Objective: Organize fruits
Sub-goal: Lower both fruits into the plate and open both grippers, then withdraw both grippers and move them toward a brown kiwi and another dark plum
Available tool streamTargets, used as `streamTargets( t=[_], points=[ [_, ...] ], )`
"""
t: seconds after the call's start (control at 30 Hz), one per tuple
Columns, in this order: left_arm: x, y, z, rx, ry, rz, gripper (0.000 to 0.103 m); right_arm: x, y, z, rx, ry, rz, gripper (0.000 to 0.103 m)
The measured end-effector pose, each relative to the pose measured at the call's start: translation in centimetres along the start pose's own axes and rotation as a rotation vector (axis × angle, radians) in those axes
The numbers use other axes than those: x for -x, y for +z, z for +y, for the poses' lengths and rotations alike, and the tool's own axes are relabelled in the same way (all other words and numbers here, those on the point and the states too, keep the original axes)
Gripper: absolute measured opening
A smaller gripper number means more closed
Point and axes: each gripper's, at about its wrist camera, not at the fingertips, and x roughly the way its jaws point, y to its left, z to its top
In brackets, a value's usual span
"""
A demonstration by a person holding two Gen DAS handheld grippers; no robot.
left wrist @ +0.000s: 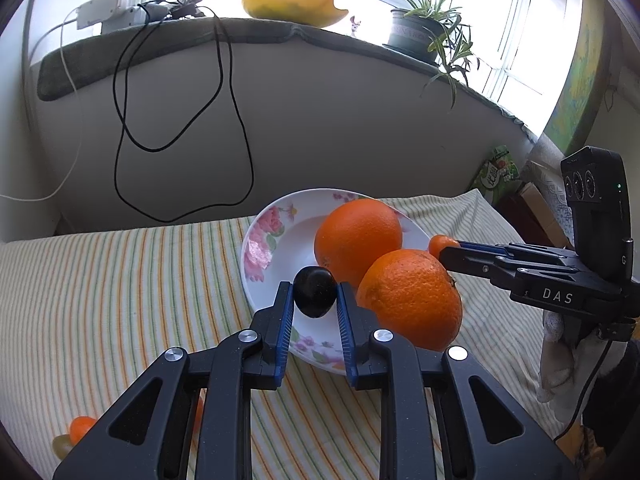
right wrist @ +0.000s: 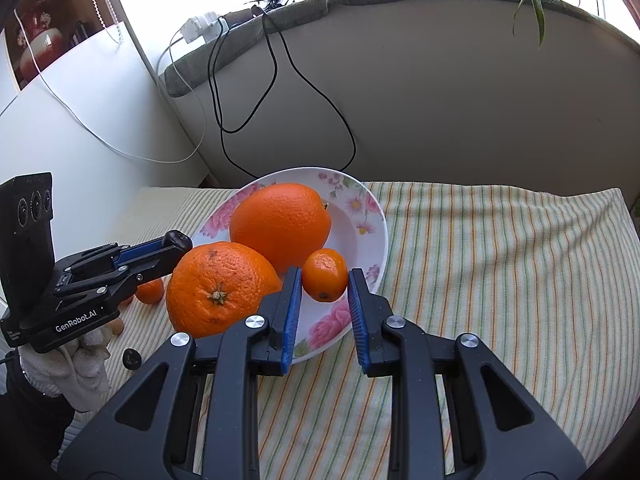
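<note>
A floral white plate sits on the striped cloth. Two large oranges rest on it, one at the back and one at the near rim. My left gripper is shut on a dark plum and holds it over the plate; it also shows in the right wrist view. My right gripper holds a small kumquat between its blue pads over the plate's right side.
A small orange fruit and a pale grape lie on the cloth at the near left, and another kumquat and a dark round thing lie beside the plate. Black cables hang down the back wall. A potted plant stands on the ledge.
</note>
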Motion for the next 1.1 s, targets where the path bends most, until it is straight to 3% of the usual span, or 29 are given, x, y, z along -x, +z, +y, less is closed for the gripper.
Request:
streamTargets(
  t=[0.2, 0.27, 0.33, 0.37, 0.4, 0.63, 0.73, 0.87, 0.97, 1.1],
  points=[
    [0.0, 0.1, 0.1, 0.004, 0.005, -0.002, 0.022, 0.0, 0.0, 0.1, 0.007, -0.008, -0.004, 0.025],
    [0.1, 0.0, 0.0, 0.002, 0.007, -0.004, 0.03, 0.0, 0.0, 0.1, 0.007, -0.011, -0.004, 0.025],
    [0.2, 0.1, 0.0, 0.001, 0.007, -0.008, 0.032, 0.1, 0.0, 0.2, 0.008, -0.01, -0.007, 0.039],
    [0.2, 0.1, 0.0, 0.001, 0.007, -0.009, 0.032, 0.3, 0.0, 0.3, 0.009, -0.012, -0.014, 0.056],
    [0.3, 0.1, 0.0, 0.001, 0.011, -0.011, 0.032, 0.4, 0.0, 0.4, 0.013, -0.013, -0.023, 0.061],
    [0.6, 0.1, 0.1, 0.006, 0.013, -0.016, 0.039, 1.0, 0.3, 0.6, 0.008, -0.021, -0.04, 0.063],
    [0.7, 0.1, 0.1, 0.005, 0.016, -0.017, 0.039, 1.4, 0.2, 0.8, 0.008, -0.03, -0.049, 0.072],
    [1.1, 0.0, -0.1, 0.002, 0.02, -0.023, 0.06, 1.9, 0.2, 1.2, 0.015, -0.041, -0.057, 0.076],
    [1.6, -0.1, -0.2, -0.002, 0.036, -0.029, 0.069, 2.6, 0.1, 1.4, 0.022, -0.052, -0.073, 0.083],
    [2.1, -0.2, -0.3, -0.007, 0.06, -0.031, 0.07, 3.3, 0.2, 1.9, 0.031, -0.065, -0.082, 0.084]
  ],
)
